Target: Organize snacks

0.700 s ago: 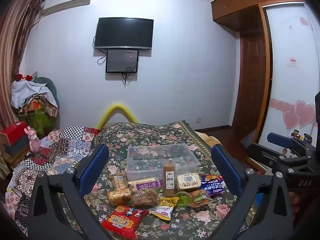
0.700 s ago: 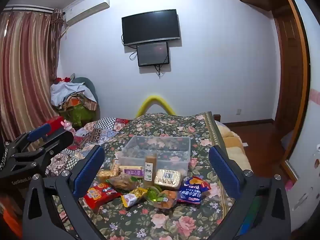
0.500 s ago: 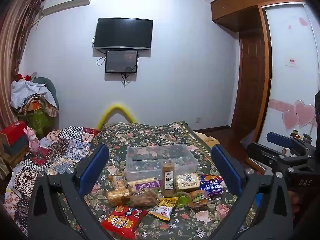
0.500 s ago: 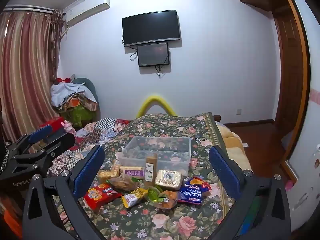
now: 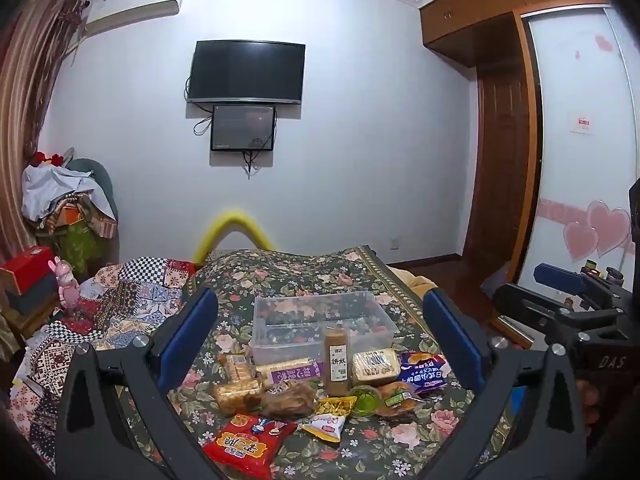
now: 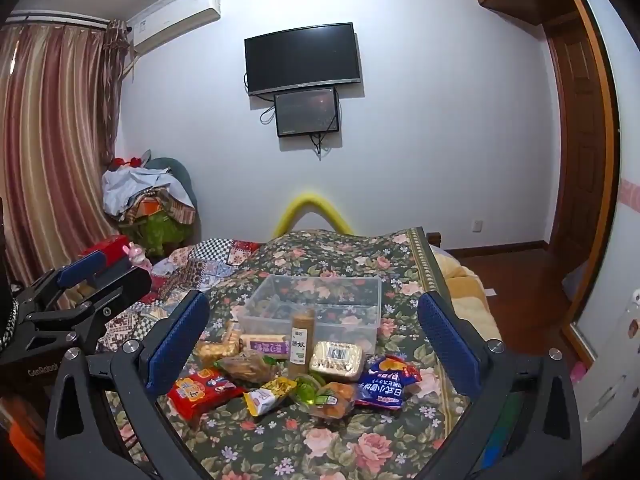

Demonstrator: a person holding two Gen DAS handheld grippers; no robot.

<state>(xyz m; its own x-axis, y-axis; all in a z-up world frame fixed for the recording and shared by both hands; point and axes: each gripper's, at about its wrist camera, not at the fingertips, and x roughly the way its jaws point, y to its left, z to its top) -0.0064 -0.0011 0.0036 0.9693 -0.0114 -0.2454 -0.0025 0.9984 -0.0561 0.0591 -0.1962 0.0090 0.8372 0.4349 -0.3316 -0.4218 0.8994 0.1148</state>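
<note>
Snacks (image 5: 320, 384) sprawl sideways before the upright bottle (image 5: 337, 360); both grippers (image 5: 320, 344) (image 6: 312, 340) gape empty.

A bed (image 5: 304, 276) under a dark floral cover carries a clear plastic box (image 5: 320, 320), a standing brown bottle (image 5: 337, 364) and scattered snack packets (image 5: 248, 442) before it.

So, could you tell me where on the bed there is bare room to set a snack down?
The clear bin looks empty, so its floor is free. Bare floral bedspread lies between the snack pile and the camera, and more beyond the bin toward the wall. It is crowded right in front of the bin, from the red packet past the brown bottle to the blue packet.
</note>
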